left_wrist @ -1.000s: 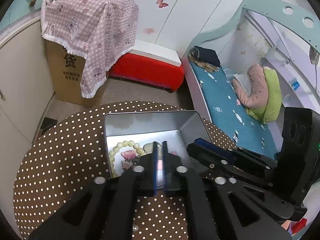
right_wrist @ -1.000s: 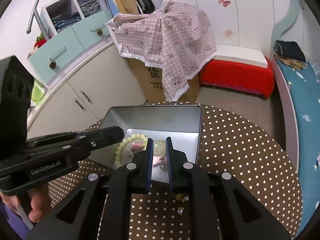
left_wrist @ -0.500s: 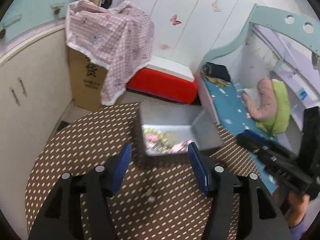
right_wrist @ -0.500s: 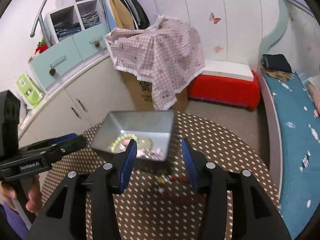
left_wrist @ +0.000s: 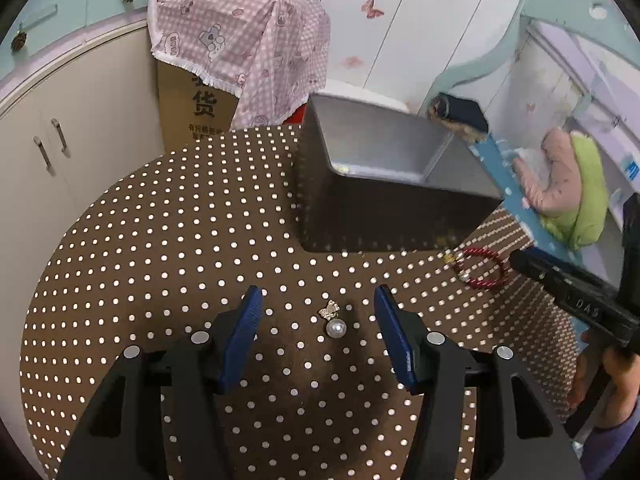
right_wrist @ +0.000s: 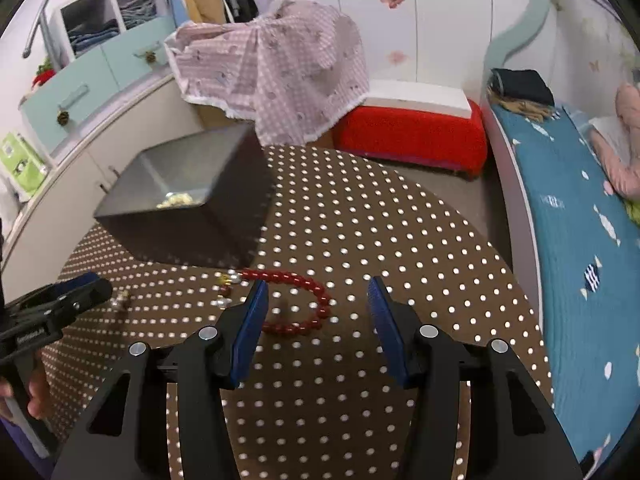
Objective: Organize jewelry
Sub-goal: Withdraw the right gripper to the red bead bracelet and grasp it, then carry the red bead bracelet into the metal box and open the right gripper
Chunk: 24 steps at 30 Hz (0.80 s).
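On the dotted tabletop (left_wrist: 168,240), the left gripper (left_wrist: 318,330) has just been opening and stands wide around a pearl earring (left_wrist: 333,322) without touching it. The right gripper (right_wrist: 316,312), also just opened wide, frames the red bead bracelet (right_wrist: 304,300). Only the right view shows pale beads inside the metal tin (right_wrist: 188,184) toward the far edge; the left view shows its bare wall.

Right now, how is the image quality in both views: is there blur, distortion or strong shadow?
Left wrist view: strong fisheye bending at the edges; the pearl earring is sharp, the metal tin slightly smeared. Right wrist view: same bending; the red bead bracelet is fairly clear, the tin's near wall is dark and shaded, the polka-dot tablecloth evenly lit.
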{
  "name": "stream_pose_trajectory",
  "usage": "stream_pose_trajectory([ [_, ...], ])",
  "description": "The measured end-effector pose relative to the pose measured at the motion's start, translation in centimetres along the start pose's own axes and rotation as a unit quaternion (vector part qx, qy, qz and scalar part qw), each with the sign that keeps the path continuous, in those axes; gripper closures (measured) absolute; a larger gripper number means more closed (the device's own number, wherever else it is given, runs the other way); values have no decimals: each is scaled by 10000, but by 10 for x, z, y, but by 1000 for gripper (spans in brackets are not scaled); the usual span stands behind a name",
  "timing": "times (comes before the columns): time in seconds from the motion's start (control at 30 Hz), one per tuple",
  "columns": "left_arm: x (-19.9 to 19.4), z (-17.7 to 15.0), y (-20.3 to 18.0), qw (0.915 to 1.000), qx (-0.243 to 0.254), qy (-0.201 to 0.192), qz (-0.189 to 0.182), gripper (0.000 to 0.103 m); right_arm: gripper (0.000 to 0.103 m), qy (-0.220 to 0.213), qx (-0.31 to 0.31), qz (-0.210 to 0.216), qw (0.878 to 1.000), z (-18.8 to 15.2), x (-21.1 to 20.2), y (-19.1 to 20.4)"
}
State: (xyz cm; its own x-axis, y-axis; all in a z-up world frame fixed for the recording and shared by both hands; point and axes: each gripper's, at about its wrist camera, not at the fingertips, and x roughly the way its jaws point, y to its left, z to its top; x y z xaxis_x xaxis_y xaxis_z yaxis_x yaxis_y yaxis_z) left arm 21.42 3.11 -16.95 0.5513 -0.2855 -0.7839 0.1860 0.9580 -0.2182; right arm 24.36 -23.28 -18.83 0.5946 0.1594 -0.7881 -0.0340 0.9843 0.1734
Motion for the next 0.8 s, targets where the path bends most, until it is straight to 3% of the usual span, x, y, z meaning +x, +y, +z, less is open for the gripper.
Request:
stream_pose_trajectory([
  [0.07, 5, 0, -3, 10000, 50, 23, 16, 54, 52, 20, 15, -9, 10000, 0, 5, -3],
  [0.13, 8, 0, -6, 9998, 147, 15, 116, 66, 52, 68, -34, -84, 9999, 0, 10, -4],
  [0.27, 9, 1, -8, 9993, 292, 5, 219, 73, 52, 92, -193, -218, 9995, 3, 20, 0],
  [0.33, 10, 0, -9, 9986, 386, -37, 358, 88, 52, 89, -321, -320, 9989, 3, 22, 4],
  [0.37, 10, 0, -9, 9982, 430, -53, 406, 90, 52, 91, -380, -363, 9986, 4, 24, 6],
  [0.43, 11, 1, -7, 9986, 427, -60, 318, 99, 52, 96, -463, -439, 9979, 5, 26, 10],
  [0.5, 12, 3, -6, 9988, 415, -61, 254, 101, 54, 68, -604, -504, 9969, 4, 26, 16],
  [0.6, 13, 5, -4, 9992, 374, -23, 103, 101, 71, 59, -598, -360, 9975, 3, 24, 20],
  [0.67, 13, 7, 0, 9997, 202, 21, -146, 101, 91, 72, -575, -305, 9979, 2, 23, 21],
  [0.8, 12, 12, 9, 9988, -55, 49, -474, 101, 95, 141, -501, -83, 9986, -1, 19, 23],
])
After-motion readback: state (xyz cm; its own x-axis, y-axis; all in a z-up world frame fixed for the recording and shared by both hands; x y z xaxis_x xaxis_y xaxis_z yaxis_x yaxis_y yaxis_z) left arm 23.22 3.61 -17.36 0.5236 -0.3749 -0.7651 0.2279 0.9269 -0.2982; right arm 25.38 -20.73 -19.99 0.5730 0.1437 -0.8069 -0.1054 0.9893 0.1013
